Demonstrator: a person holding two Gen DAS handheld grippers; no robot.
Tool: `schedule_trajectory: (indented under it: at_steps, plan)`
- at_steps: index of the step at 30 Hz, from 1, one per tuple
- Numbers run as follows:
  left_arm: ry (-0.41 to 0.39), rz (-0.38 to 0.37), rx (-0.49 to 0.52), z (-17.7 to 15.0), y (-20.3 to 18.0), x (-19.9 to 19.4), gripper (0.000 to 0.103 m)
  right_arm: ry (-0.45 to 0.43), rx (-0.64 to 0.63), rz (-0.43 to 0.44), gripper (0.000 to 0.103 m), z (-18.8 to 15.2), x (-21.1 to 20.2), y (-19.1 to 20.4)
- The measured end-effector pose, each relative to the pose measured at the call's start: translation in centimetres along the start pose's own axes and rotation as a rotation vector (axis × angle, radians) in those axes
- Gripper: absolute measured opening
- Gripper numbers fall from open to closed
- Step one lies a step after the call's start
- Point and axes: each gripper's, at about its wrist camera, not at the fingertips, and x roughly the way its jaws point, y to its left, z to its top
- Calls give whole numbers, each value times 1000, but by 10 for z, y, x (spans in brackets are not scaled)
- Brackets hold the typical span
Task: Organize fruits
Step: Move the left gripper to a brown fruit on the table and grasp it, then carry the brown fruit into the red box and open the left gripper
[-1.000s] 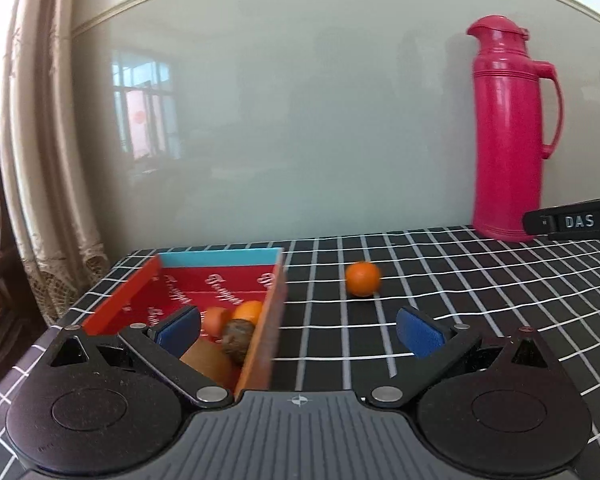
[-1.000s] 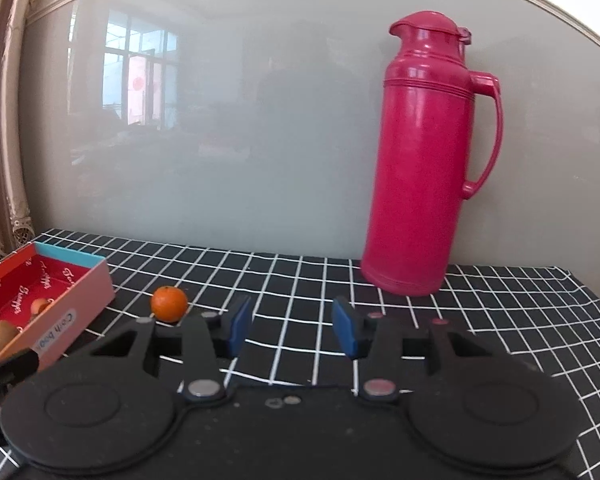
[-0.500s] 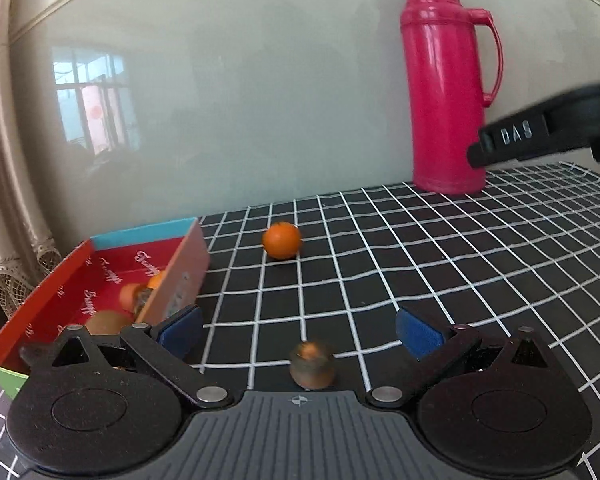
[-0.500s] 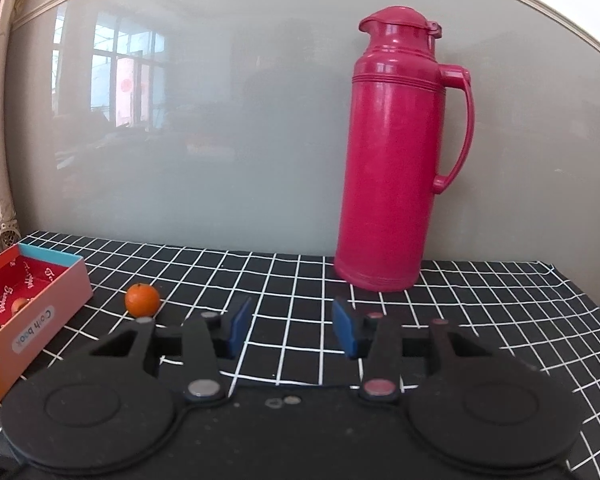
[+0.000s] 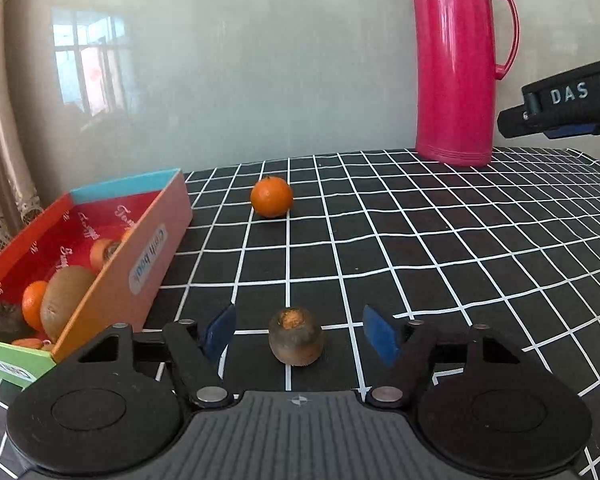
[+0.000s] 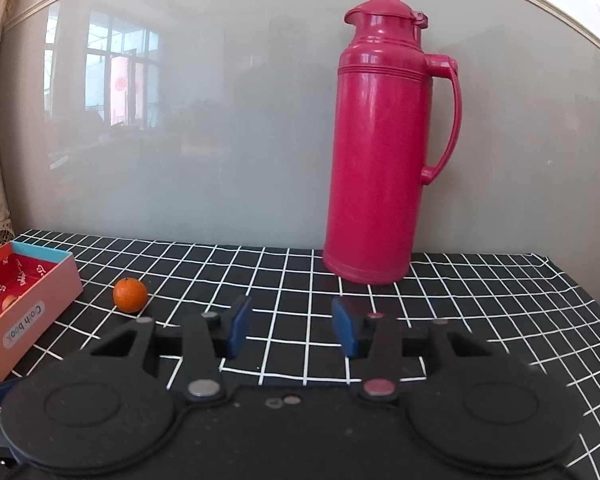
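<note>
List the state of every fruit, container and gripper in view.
Left gripper: jaws closing, not touching brown fruit.
Small brown fruit: on cloth, between pads.
Orange tangerine: loose on cloth.
Red cardboard box: open, holding fruit.
Pink thermos: upright, lid shut.
Right gripper: open, empty.

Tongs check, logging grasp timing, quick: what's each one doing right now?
Left tongs: closing around the brown fruit, pads not touching yet.
Right tongs: open, empty.
</note>
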Motion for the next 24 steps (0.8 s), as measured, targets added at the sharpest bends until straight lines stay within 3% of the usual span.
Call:
schedule_trajectory:
  at_steps: [12,16,19,24]
  plan:
    - [29,-11,-11,-4,-3,12,56,28,-19,39,43,-12,-7,8]
    - [28,-14,-8,-3,-4,13,46,47,-15,44,43,-16,-4,7]
    - [30,-14,-10,-2,-4,13,31,57,-11,42,43,-19,-3,5]
    - [24,-27,-8,0,-4,10,31,78,0,34,43,-22,2,1]
